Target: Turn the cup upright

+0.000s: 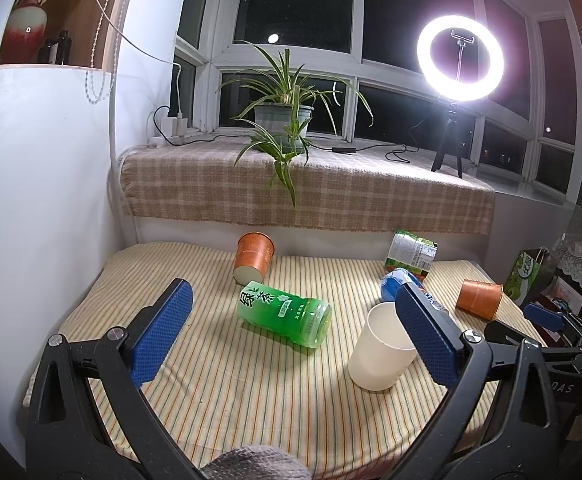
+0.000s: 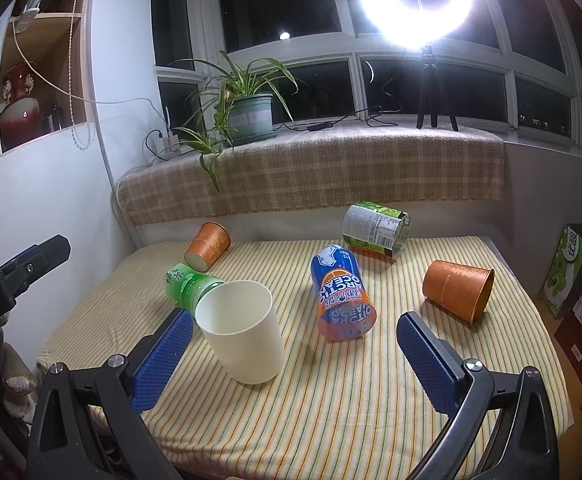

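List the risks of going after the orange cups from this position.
1. The near orange cup lies on its side on the soft striped cloth; a one-sided push from the open right tool could roll it away.
2. The white cup stands right beside the right tool's left finger, so a sideways sweep may topple it.
3. The far orange cup touches the green bottle, crowding the open left tool.

I read "绿茶" on the green bottle (image 1: pixel 284 313) lying just left of my white cup (image 1: pixel 383 347). Right of that cup, the blue-and-orange can (image 2: pixel 341 294) says "ARCTIC OCEAN", upside down to me. The other labels' print is too small to read.
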`<state>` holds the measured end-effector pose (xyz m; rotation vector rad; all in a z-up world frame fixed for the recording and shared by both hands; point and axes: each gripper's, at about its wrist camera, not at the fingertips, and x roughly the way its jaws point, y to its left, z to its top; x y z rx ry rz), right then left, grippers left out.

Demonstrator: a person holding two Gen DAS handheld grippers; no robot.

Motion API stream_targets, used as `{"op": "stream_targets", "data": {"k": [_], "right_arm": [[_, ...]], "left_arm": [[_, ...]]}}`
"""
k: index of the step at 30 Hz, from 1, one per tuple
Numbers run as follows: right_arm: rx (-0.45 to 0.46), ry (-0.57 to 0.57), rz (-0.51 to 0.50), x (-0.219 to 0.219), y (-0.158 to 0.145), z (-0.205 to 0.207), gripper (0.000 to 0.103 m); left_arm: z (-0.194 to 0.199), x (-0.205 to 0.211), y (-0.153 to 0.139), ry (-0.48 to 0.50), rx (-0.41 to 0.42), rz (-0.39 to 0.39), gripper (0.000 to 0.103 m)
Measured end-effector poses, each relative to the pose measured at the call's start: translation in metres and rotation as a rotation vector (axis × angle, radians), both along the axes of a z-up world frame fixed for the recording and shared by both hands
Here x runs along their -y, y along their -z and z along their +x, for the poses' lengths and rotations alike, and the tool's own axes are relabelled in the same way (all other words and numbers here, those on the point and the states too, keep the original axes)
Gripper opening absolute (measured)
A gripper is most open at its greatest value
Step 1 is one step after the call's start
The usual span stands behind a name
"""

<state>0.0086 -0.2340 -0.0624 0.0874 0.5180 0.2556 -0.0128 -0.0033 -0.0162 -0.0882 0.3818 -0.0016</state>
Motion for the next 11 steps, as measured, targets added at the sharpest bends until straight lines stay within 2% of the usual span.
{"op": "stream_targets", "data": {"k": [11], "right_arm": [[-0.01, -0.003, 0.001, -0.0014, 0.0031, 0.0024, 0.103]], "left_arm": [[0.0007, -0.0002, 0.0009, -0.001, -0.002, 0.003, 0.103]]}}
